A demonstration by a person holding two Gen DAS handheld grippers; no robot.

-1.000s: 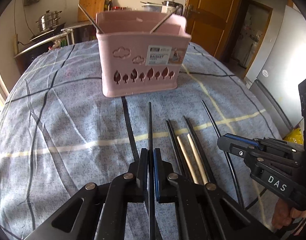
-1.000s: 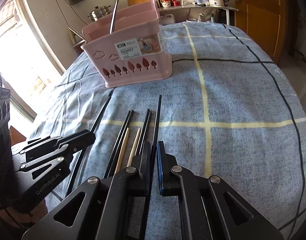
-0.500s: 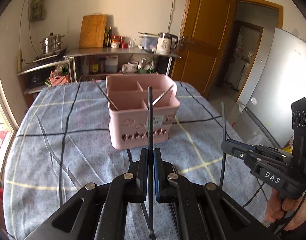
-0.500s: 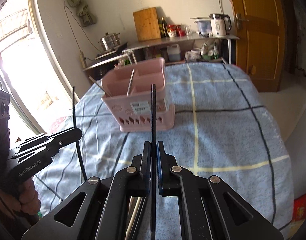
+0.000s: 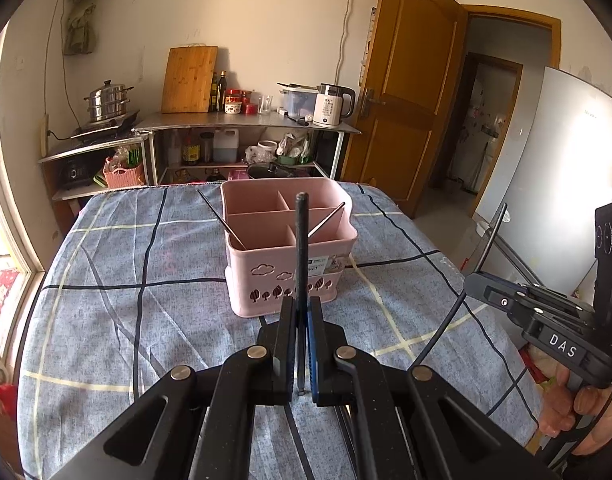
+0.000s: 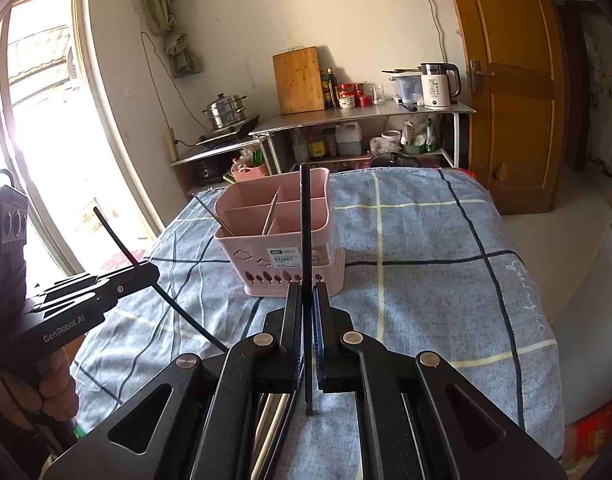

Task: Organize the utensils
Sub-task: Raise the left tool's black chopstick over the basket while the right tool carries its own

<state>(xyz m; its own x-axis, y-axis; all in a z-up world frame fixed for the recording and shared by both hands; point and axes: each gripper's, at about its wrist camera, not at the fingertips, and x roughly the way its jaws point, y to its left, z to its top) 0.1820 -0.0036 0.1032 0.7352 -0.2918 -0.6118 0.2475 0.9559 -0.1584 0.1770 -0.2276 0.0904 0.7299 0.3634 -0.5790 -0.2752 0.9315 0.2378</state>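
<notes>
Above the blue checked worktop [image 5: 105, 280], each gripper [image 5: 301, 312] [image 6: 306, 296] has its jaws clamped near one end of a thin, stiff, light black chopstick [image 5: 300, 248] [image 6: 304, 220], centre frame before the pink basket [image 5: 281, 240].

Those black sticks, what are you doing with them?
They're chopsticks being tidied away. Each hand holds a gripper, and each gripper is clamped on one black chopstick: the left gripper on the left chopstick, the right gripper on the right chopstick. Both are raised above the table, pointing toward the pink basket, which already holds two metal sticks.
</notes>
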